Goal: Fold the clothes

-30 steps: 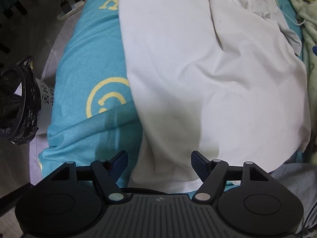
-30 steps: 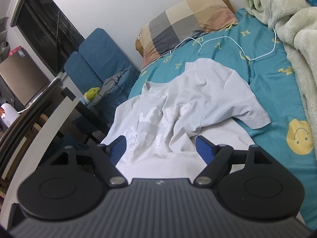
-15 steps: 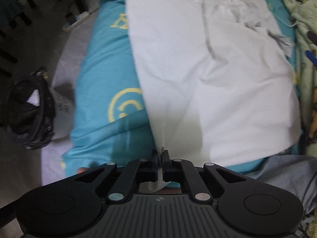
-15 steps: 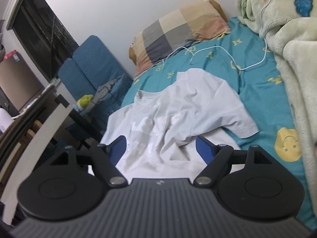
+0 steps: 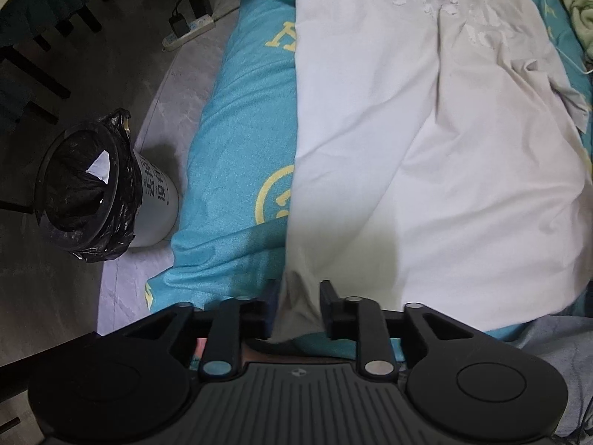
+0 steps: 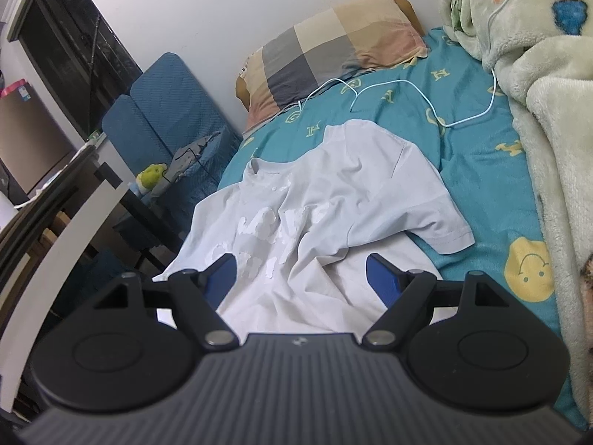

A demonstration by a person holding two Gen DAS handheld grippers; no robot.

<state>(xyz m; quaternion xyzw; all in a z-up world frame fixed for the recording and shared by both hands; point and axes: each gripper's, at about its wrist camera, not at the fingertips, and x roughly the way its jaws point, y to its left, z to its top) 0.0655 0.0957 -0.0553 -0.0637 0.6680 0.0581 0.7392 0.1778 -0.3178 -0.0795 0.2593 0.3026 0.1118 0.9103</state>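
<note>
The limp, light white cotton T-shirt (image 5: 426, 185) lies flat on the teal patterned bedsheet (image 5: 241, 148), its hem corner (probably the best hold) between the left gripper's (image 5: 296, 296) parted fingers, while the right gripper (image 6: 300, 263) gapes empty above.

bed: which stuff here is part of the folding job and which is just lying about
Job:
white t-shirt
left claw
right claw

Lying about:
checked pillow
white cable
fleece blanket
bin
power strip

Bed (image 6: 478, 170): teal sheet with yellow smileys.
On it: white T-shirt (image 6: 333, 204) spread flat, checked pillow (image 6: 333, 48) at the head, white cable (image 6: 404, 85), fleece blanket (image 6: 548, 118) along one side.
</note>
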